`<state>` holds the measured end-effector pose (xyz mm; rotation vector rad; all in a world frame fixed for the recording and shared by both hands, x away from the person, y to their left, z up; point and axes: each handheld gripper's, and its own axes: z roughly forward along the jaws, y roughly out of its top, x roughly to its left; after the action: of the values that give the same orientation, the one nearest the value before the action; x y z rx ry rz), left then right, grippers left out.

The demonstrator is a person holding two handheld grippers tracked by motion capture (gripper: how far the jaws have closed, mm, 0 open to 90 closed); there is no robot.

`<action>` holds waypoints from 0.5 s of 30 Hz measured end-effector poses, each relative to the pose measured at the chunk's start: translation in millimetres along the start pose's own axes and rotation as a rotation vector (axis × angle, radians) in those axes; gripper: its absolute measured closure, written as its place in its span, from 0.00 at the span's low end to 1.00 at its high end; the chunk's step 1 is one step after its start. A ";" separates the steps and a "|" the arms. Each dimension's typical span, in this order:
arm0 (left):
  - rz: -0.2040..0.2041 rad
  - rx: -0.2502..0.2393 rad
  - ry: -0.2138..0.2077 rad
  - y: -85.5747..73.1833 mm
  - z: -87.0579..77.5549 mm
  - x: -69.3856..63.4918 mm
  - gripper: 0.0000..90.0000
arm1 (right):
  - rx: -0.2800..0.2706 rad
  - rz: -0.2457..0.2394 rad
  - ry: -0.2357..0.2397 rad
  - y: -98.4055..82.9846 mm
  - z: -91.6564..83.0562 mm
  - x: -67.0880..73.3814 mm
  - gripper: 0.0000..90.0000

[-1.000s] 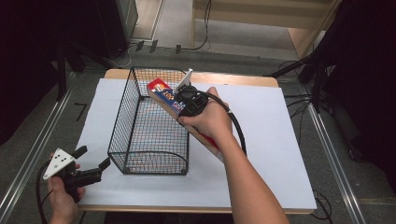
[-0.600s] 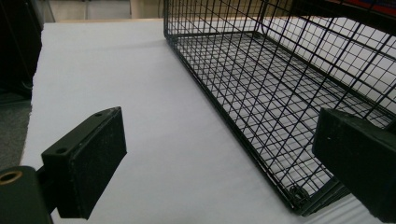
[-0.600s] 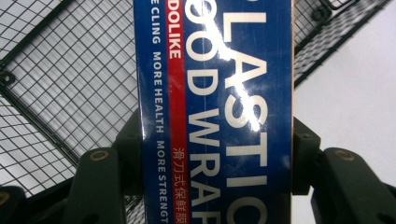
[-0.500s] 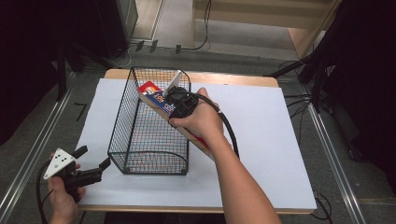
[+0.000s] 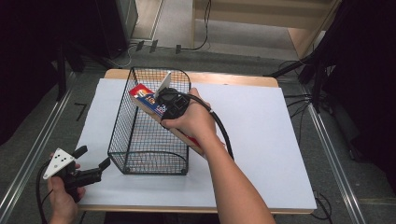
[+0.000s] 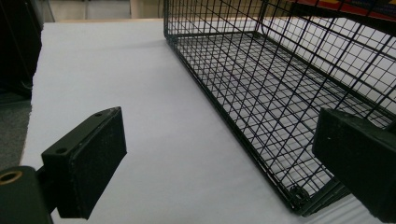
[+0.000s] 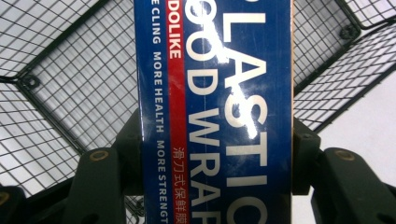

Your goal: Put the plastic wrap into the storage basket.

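jaws of the right gripper (image 7: 212, 154) clamp a plastic wrap box (image 5: 152, 101), held slanted over the wire basket (image 5: 148, 149). left gripper (image 5: 93, 163) jaws spread wide, empty. white sheet (image 5: 261, 130) covers the wooden worktop (image 5: 233, 78); grey floor (image 5: 355, 149), cables beyond.

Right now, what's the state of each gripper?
Left gripper: open, empty, beside the black wire basket.
Right gripper: shut on the long blue-and-red plastic wrap box, over the basket.

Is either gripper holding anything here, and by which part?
The right gripper clamps the plastic wrap box across its long sides, partway along its length. The left gripper is open, empty.
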<state>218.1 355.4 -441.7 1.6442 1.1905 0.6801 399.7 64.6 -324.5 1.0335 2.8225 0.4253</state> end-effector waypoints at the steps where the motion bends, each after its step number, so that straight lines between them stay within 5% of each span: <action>1: 0.000 0.000 0.001 0.0 0.1 -0.1 0.04 | 0.002 -0.002 0.004 0.4 0.1 0.9 0.46; 15: 0.002 0.003 0.000 0.0 -0.1 0.3 0.04 | 0.005 -0.008 0.005 1.3 3.6 2.3 0.46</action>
<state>218.2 355.7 -441.7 1.6482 1.1907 0.6803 399.5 67.8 -327.6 1.0234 2.8325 0.4201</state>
